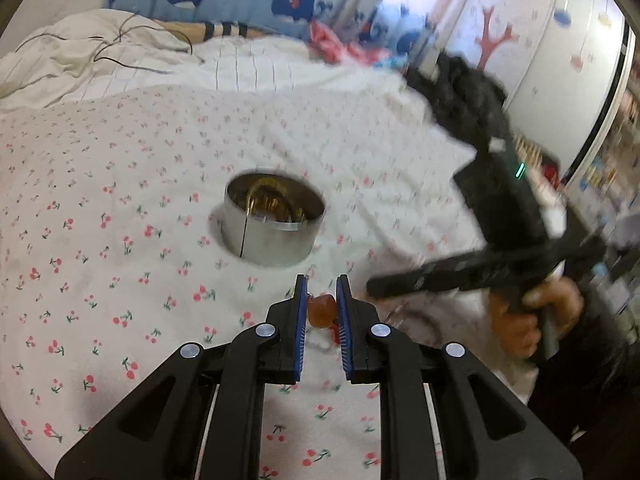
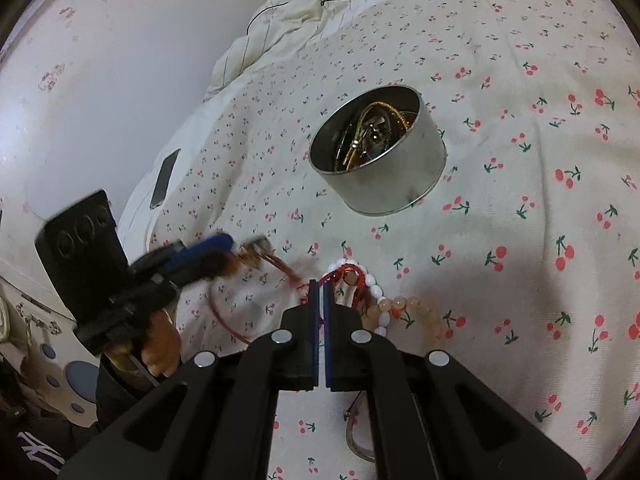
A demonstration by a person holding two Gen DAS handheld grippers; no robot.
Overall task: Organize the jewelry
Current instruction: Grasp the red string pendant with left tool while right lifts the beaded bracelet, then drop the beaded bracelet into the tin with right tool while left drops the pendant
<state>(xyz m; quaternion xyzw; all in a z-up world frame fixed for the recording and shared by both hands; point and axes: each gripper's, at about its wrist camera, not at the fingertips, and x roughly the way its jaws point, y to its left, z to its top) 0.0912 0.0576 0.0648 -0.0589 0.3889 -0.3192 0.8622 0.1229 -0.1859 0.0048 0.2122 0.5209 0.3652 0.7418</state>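
Note:
A round metal tin (image 1: 274, 222) (image 2: 380, 152) stands on the cherry-print bedspread with gold and dark jewelry inside. My left gripper (image 1: 322, 292) is shut on an amber bead piece (image 1: 321, 312) with a red cord, held low near the tin; it shows blurred in the right wrist view (image 2: 224, 250). My right gripper (image 2: 320, 286) is shut on a red cord (image 2: 320, 318), above a pile of white and peach bead bracelets (image 2: 384, 304).
A phone (image 2: 165, 179) lies on the bed at the left. A crumpled white duvet (image 1: 80, 52) with thin black cables lies behind. The right hand-held gripper body (image 1: 508, 216) crosses the left wrist view. A thin bangle (image 2: 356, 440) lies under the right gripper.

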